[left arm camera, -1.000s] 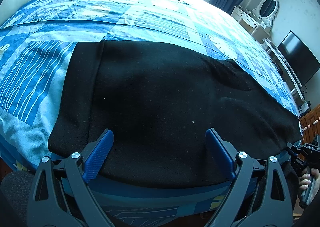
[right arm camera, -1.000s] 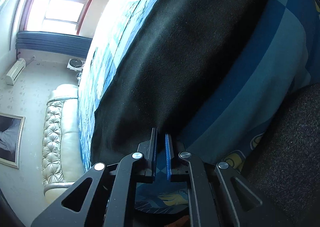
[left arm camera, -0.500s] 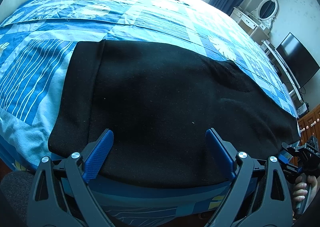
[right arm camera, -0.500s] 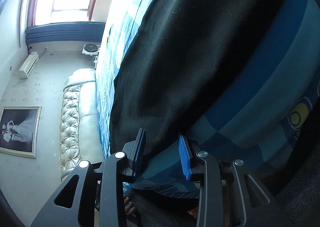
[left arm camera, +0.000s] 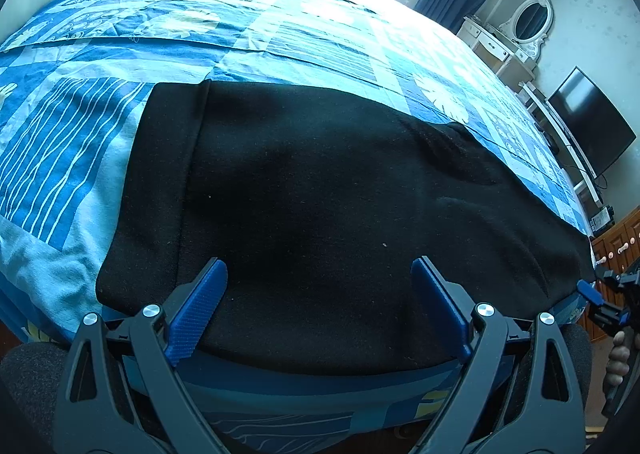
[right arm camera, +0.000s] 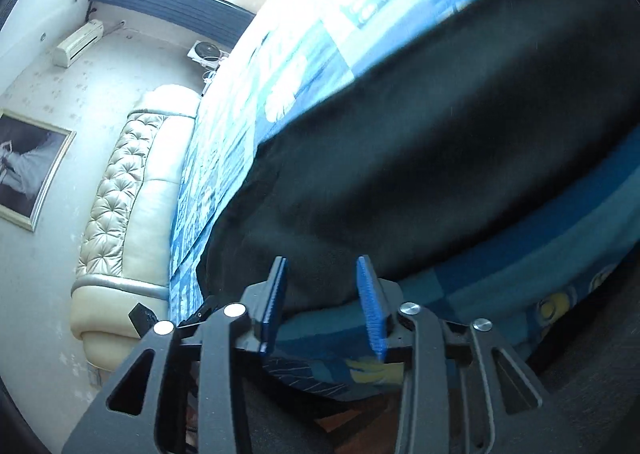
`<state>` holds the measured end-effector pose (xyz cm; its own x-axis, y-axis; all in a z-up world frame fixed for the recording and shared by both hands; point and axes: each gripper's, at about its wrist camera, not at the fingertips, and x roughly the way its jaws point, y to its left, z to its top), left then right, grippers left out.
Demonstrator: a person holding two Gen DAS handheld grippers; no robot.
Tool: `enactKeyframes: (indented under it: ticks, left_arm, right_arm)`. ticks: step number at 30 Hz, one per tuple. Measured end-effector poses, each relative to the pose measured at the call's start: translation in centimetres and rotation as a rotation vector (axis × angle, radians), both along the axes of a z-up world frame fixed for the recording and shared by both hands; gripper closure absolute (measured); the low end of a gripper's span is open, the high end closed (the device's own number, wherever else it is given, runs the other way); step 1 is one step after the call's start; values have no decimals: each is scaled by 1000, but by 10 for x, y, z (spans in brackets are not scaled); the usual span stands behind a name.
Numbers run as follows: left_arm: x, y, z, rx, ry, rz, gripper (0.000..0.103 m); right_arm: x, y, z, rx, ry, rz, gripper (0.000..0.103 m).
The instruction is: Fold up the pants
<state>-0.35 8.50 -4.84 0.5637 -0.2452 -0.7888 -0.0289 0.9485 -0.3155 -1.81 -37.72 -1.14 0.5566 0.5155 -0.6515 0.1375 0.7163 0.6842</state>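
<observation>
Black pants [left arm camera: 340,194] lie flat across the near part of a bed with a blue patterned cover [left arm camera: 260,26]. My left gripper [left arm camera: 320,290] is open wide over the pants' near edge, its blue pads clear of the cloth. At the pants' right end, my right gripper [right arm camera: 322,296] has its jaws opening; the corner of the pants [right arm camera: 400,174] lies between the fingers [right arm camera: 370,306] without being pinched. The left wrist view shows the right gripper [left arm camera: 600,302] at the far right edge, with a person's hand [left arm camera: 618,358] below it.
A cream tufted headboard [right arm camera: 120,194] closes the bed's far end beside a framed picture [right arm camera: 28,166]. Along the right wall stand a white dressing table with an oval mirror [left arm camera: 528,18], a dark TV [left arm camera: 592,122] and a wooden cabinet [left arm camera: 616,234].
My right gripper went from shut to well apart, letting go of the pants' corner, and it rose and rolled. My left gripper and the pants kept still.
</observation>
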Motion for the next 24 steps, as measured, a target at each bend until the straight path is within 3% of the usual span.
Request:
enactKeyframes:
  ticks: [3,6,9,14,17,20,24]
  left_arm:
    - [-1,2,1,-23,-3,4,10]
    - [0,5,2,-42,-3,10,10]
    - [0,5,5,-50,-1,18,10]
    - [0,6,13,-71,5,40,10]
    - [0,5,18,-39,7,60,10]
    - [-1,3,22,-4,8,79,10]
    - [0,1,21,13,33,111,10]
  right_arm:
    - [8,-59,33,-77,-83,-32,41]
    - [13,-139,47,-134,-83,-79,40]
    - [10,-224,46,-233,-36,-149,40]
    - [-6,-344,20,-231,56,-319,40]
    - [-14,-384,0,-179,88,-375,40]
    - [-6,-399,-18,-213,136,-368,40]
    - [-2,-411,-36,-157,117,-330,40]
